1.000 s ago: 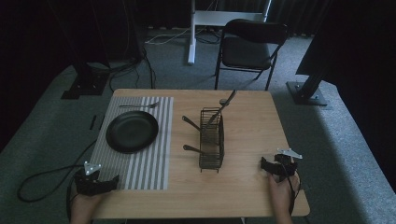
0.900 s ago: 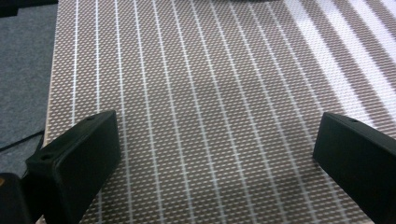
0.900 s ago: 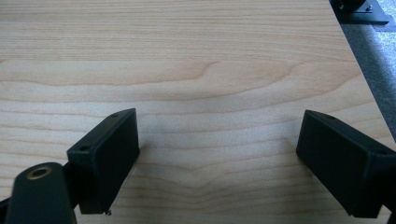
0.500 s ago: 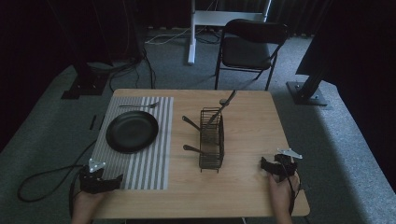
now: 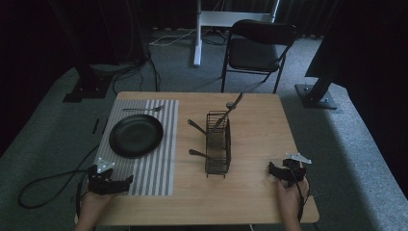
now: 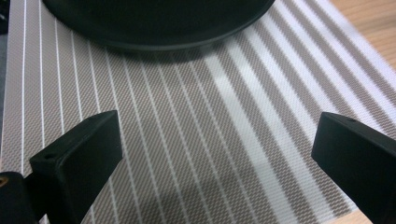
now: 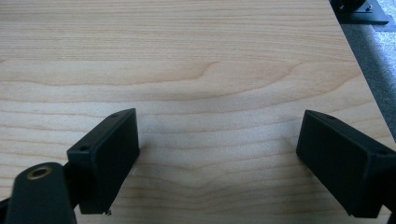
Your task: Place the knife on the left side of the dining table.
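My left gripper (image 5: pixel 126 182) rests open on the near edge of a grey-and-white striped placemat (image 5: pixel 159 168), its jaws pointing right with nothing between them. In the left gripper view the left gripper (image 6: pixel 219 158) is spread wide over the placemat (image 6: pixel 196 140), and the rim of a black plate (image 6: pixel 159 32) lies just ahead. That black plate (image 5: pixel 136 135) sits on the mat with a fork (image 5: pixel 143 109) beyond it. A black wire caddy (image 5: pixel 218 144) stands mid-table with a spoon (image 5: pixel 234 103) and two dark handles poking out. My right gripper (image 5: pixel 271 171) (image 7: pixel 219 154) is open over bare wood (image 7: pixel 196 70).
The wooden table (image 5: pixel 260 125) ends close behind both hands and just right of the right gripper. A black folding chair (image 5: pixel 258 45) stands beyond the far edge. A cable (image 5: pixel 43 185) trails off the left side onto the floor.
My left gripper has slid a little to the right and forward onto the placemat. The right gripper has stayed put.
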Motion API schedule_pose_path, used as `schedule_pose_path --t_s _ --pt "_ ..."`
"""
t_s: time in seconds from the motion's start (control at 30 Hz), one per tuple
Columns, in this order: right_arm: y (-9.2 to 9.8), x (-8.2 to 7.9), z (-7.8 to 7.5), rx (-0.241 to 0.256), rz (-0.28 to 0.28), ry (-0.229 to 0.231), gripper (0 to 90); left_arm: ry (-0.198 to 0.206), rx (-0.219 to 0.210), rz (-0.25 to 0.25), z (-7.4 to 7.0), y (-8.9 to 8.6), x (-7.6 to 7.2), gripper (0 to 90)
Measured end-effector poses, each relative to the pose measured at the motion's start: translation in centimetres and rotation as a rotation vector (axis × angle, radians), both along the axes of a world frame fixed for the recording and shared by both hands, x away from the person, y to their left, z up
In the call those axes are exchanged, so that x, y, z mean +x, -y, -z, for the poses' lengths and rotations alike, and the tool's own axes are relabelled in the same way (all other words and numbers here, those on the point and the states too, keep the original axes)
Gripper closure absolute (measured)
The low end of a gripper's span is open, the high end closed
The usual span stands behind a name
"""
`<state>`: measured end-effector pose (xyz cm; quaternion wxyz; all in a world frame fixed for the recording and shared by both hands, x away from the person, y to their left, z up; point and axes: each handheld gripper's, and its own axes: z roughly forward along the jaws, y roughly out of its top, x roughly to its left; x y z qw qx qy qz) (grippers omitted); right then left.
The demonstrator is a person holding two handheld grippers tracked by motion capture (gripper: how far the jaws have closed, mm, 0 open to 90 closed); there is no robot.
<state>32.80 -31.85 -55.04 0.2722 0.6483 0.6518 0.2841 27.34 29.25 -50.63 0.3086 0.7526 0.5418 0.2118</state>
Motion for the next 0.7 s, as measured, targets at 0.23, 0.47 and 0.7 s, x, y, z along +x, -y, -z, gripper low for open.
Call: schedule_pose_path --t_s 0.23,0.47,0.7 --pt "0.0 0.0 0.0 0.000 0.000 0.000 12.1 0.007 -0.011 0.038 -1.1 1.1 0.7 2.1" --pt "0.0 0.0 0.0 0.000 0.000 -0.001 12.1 0.032 -0.017 0.082 -2.6 2.8 1.8 2.1" --pt "0.0 0.0 0.0 0.000 -0.001 0.001 12.1 0.060 -0.027 0.124 -3.9 4.4 2.6 2.1"
